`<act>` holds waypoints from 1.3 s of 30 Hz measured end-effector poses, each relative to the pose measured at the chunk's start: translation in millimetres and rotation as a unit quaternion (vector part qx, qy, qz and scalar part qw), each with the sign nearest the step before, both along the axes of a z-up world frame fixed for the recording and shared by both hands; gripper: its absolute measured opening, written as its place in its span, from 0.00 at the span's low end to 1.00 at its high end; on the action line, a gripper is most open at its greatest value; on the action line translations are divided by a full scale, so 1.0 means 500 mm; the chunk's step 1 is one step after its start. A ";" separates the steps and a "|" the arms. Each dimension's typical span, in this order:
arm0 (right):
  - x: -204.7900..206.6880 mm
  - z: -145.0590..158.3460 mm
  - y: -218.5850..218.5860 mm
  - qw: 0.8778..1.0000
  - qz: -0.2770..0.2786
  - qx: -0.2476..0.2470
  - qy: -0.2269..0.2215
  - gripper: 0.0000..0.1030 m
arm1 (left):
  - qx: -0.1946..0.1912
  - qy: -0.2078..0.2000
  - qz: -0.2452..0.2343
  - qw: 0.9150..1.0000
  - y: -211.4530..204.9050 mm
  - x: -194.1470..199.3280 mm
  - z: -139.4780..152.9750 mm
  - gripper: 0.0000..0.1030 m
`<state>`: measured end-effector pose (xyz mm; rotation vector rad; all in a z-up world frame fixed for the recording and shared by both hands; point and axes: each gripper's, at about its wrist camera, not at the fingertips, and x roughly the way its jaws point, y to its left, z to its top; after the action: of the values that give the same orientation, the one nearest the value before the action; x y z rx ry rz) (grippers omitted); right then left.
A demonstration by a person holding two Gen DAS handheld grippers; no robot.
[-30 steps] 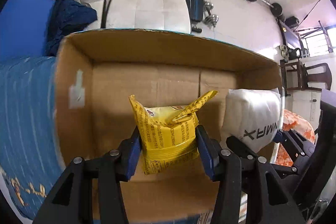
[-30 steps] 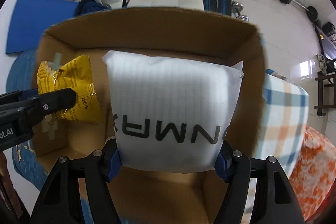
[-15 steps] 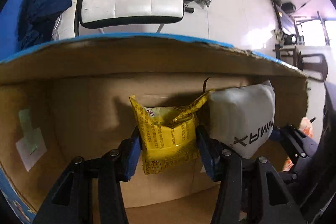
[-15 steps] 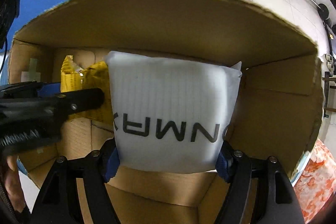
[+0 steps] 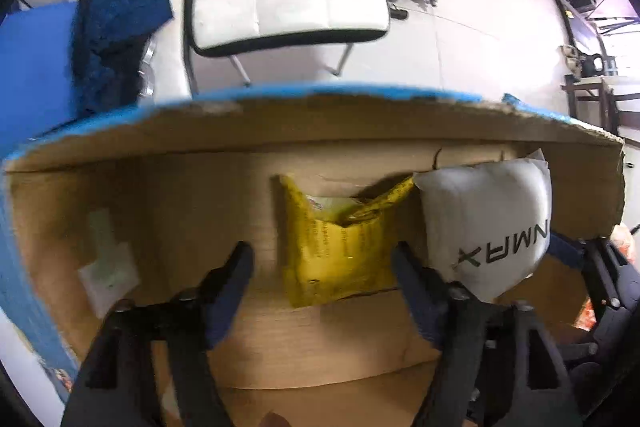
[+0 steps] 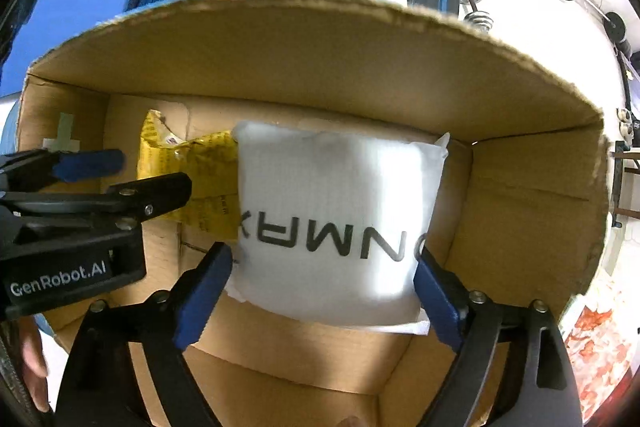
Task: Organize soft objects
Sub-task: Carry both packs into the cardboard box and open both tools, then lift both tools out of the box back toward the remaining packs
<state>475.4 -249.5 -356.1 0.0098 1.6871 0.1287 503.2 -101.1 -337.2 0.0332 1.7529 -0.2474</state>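
Vs. 1 s ago: both tongs were clamped on their packs above the box (image 5: 360, 131); both now sit lower, inside it, w/ jaws spreading. The box walls fill more of each view.

Left tongs (image 5: 324, 259): jaws opening, approx. mid-range. The yellow pack (image 5: 336, 247) stands between them on the box floor. Left pad is clear of it w/ a visible gap; right pad is just beside its edge, contact unclear. No grip.

Right tongs (image 6: 320, 279): jaws opening, near full width. The white pack (image 6: 332, 223) sits between them on the box floor, leaning toward the far wall. Left pad shows a slim gap; right pad is at the pack's corner, not pressing.

Packs: side by side, touching, yellow one on the left in both views.
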 end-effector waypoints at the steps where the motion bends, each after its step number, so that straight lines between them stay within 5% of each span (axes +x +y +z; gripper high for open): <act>1: -0.001 0.007 0.001 1.000 0.000 0.000 -0.003 0.93 | 0.006 -0.007 -0.001 1.000 0.006 -0.002 0.008 0.79; 3: -0.029 0.037 0.011 1.000 0.000 -0.008 -0.012 1.00 | 0.008 -0.011 -0.001 1.000 0.016 -0.008 0.022 0.84; 13: -0.117 0.154 0.012 0.998 -0.021 -0.029 -0.060 1.00 | 0.025 -0.076 0.008 0.997 0.053 -0.063 0.124 0.99; 22: -0.236 0.204 0.020 0.993 -0.068 -0.018 -0.092 1.00 | 0.007 -0.151 0.029 0.988 0.085 -0.200 0.212 1.00; 39: -0.449 0.414 -0.005 0.976 -0.090 -0.025 -0.196 1.00 | 0.036 -0.282 0.059 0.957 0.107 -0.409 0.400 1.00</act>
<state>250.8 -252.0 -149.0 0.0950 1.2861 -0.0470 298.6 -47.4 -137.1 0.0466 1.1884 -0.0738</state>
